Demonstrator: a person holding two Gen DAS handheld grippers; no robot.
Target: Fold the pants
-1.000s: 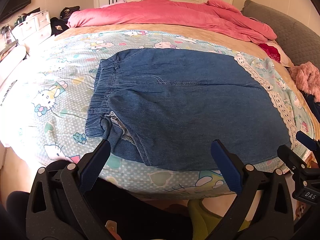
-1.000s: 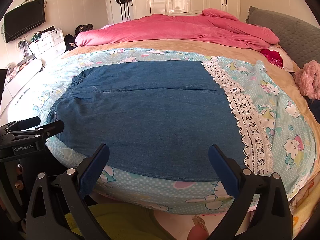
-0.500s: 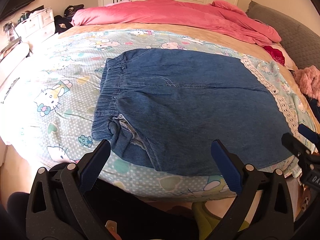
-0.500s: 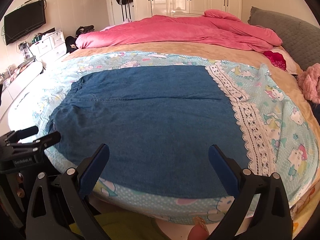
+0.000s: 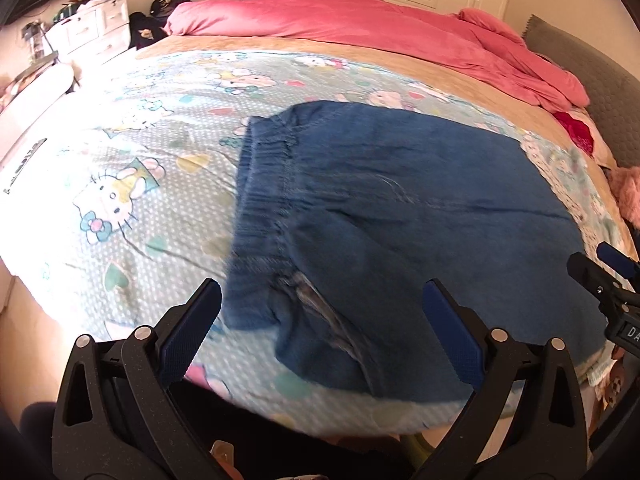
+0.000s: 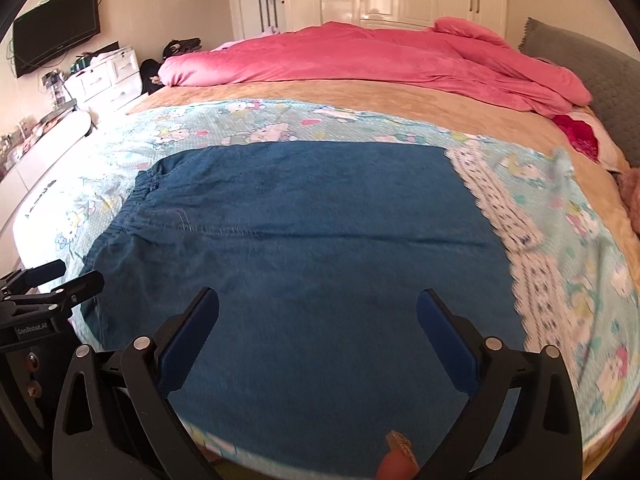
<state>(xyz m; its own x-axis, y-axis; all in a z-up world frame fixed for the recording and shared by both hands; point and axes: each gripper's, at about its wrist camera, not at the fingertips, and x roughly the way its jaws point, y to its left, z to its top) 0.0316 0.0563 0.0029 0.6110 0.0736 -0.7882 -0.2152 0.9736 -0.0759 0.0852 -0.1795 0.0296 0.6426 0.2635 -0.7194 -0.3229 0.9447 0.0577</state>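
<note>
Two grippers are hovering at the near edge of the bed, each with its jaws spread wide and pinching nothing. Denim pants are lying flat on the cartoon-print sheet, the elastic waistband pointing left and the lace-trimmed hem pointing right, a pink duvet bunched well beyond them. From its own camera, the left gripper is facing the near waistband corner, where a bit of the fabric is lying turned over and rumpled; the right gripper is facing the smooth middle of the near edge. Judging by this layout, the pants are appearing already doubled leg over leg, and the step in hand is the approach for a further fold. A next move is likely calling for each gripper to descend and close on the near edge, one near the waistband and one toward the hem, taking every layer together.
</note>
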